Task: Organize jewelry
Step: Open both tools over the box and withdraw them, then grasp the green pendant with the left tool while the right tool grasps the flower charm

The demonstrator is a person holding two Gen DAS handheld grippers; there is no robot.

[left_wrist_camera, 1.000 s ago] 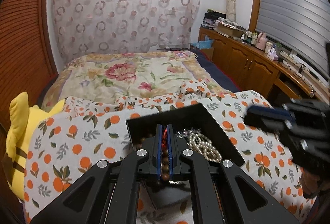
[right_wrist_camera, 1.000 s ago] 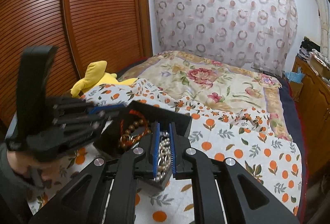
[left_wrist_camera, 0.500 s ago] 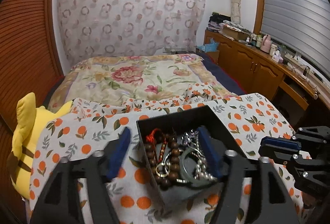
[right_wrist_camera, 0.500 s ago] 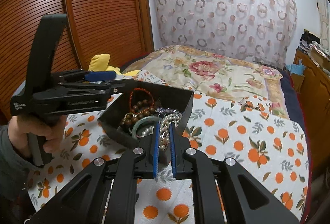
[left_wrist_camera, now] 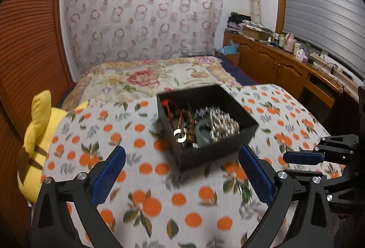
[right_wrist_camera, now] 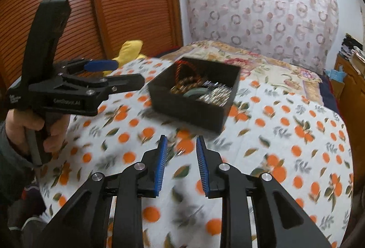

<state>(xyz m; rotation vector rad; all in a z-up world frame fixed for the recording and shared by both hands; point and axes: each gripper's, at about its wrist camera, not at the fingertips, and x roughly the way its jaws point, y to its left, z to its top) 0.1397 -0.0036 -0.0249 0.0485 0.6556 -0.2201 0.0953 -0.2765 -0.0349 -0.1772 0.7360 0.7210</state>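
1. Now your left gripper stands at its widest, jaws opening, its blue pads well apart with nothing between them; they touch nothing and hover over the orange-print cloth.
2. Your right gripper shows a narrow gap, jaws opening, nothing between the pads; only the cloth lies beneath.
3. Beyond both grippers sits the black box, open-topped, resting on the cloth and holding the jewelry: brown wooden beads with a red cord, a pale green bangle and silvery pearl strands, all heaped together.
4. Farther out lie a yellow plush toy at the cloth's left edge and the flowered bedspread behind.
5. Risk: the pieces look tangled, so a pull on one strand would likely drag others out or tip the light box on the soft bedding.
6. Risk: your two grippers are near each other; in the right wrist view the left one sits just beside the box, and a hasty reach may knock it.
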